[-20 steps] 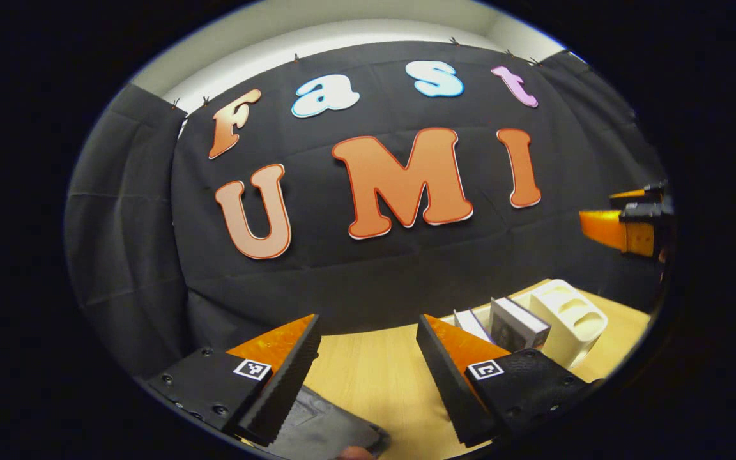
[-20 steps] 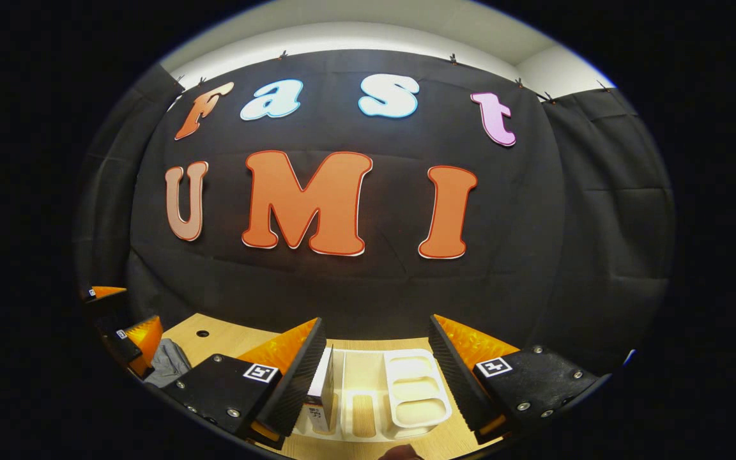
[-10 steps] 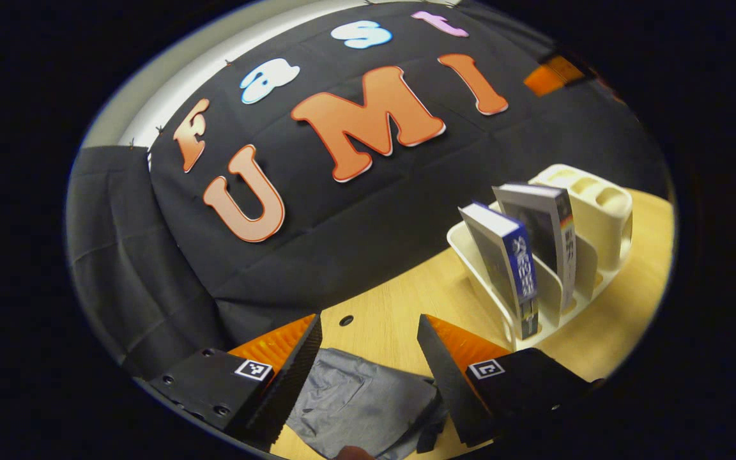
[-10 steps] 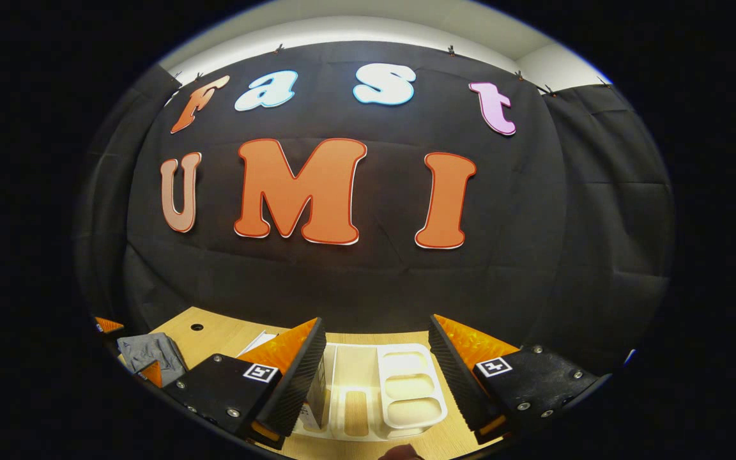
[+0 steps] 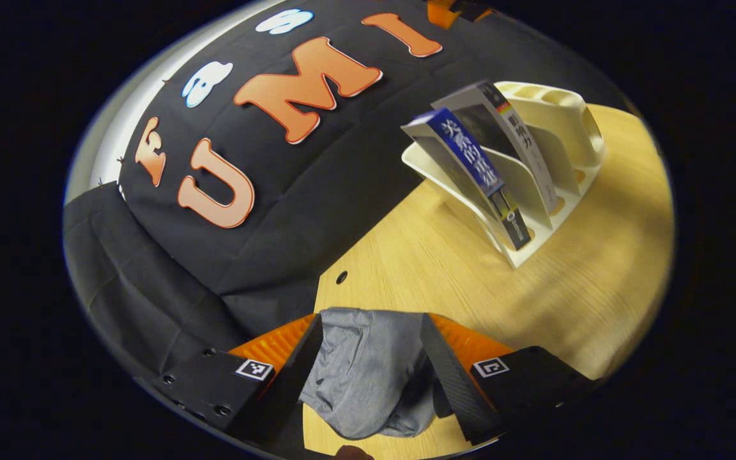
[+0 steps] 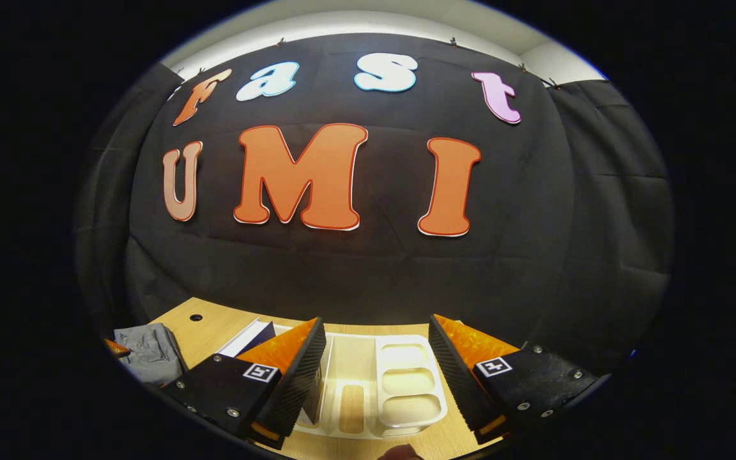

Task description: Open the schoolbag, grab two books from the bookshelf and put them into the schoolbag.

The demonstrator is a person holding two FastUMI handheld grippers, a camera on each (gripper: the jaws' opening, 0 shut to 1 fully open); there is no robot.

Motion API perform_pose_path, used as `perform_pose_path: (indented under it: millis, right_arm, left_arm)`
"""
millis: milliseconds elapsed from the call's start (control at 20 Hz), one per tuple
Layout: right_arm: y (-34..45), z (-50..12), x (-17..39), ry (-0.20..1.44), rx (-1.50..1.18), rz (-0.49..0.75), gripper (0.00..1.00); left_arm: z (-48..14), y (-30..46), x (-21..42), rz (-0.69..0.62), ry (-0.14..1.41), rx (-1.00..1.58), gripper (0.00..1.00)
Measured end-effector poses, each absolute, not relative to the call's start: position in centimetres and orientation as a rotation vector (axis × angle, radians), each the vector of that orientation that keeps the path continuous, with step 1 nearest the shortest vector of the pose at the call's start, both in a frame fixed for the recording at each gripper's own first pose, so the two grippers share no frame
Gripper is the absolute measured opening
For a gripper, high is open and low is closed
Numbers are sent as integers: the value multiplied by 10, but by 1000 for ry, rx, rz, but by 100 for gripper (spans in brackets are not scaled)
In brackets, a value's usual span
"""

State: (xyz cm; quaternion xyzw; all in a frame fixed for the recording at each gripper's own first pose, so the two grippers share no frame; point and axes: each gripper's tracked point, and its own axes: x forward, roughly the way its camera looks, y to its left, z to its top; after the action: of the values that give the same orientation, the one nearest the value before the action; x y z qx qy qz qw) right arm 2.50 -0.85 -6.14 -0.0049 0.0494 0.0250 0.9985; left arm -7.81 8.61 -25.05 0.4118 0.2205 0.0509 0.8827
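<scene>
Left gripper (image 5: 368,377) fingers spread either side of grey schoolbag (image 5: 368,374) on worktop (image 5: 585,300); contact unclear. Judged step: opening bag; next needs pinch on flap or zipper. Beyond, two books (image 5: 470,160) lean in white bookshelf (image 5: 559,108).

Right gripper (image 6: 377,377) open, empty, above bookshelf compartments (image 6: 406,383); schoolbag far left (image 6: 147,351).

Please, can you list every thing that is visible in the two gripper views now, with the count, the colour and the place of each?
schoolbag: one, grey fabric, on the table's left part, between the left gripper's fingers.
books: two, one with a blue spine, one grey and white, leaning in the bookshelf's slots.
bookshelf: one, cream plastic, on the table near the wall.
table: one, light wood, with a small round hole near the back edge.
left gripper: one, black and orange, open around the schoolbag fabric.
right gripper: one, black and orange, open above the bookshelf.
</scene>
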Motion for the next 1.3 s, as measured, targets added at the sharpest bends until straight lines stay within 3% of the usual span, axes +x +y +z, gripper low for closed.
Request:
perform_pose_path:
  millis: [450,750,1050,1300]
  right_arm:
    - [-18,-73,28,109,1,95,97]
    - [-37,-67,24,94,-22,112,97]
    - [-56,-65,13,83,-28,116,96]
    - [-69,-66,8,83,-39,105,96]
  left_arm:
    - [-305,126,-100,207,590,1017,98]
    - [-301,153,-105,362,618,1073,95]
    - [-303,159,-89,375,629,1103,81]
    - [-313,171,-74,352,684,1072,57]
